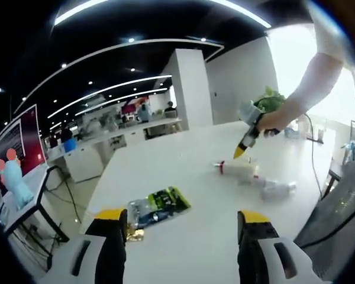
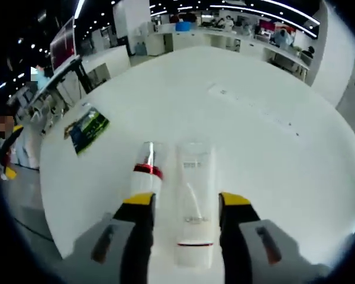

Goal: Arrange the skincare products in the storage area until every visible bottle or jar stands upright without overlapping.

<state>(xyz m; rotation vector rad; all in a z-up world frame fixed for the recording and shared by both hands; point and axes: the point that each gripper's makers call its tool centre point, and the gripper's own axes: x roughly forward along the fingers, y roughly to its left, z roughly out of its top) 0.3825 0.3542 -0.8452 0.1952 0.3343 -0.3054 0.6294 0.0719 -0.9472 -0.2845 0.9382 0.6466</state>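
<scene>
Right gripper (image 2: 185,200) straddles two tubes (image 2: 193,195)

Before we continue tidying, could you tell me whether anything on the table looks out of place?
Yes: the white tube and the red-banded bottle lie flat side by side on the white table instead of upright, between the open right claw's jaws.

tube (image 2: 194,201): lower end hidden between the jaws
packet (image 1: 158,207): print blurred, corner behind jaw
</scene>
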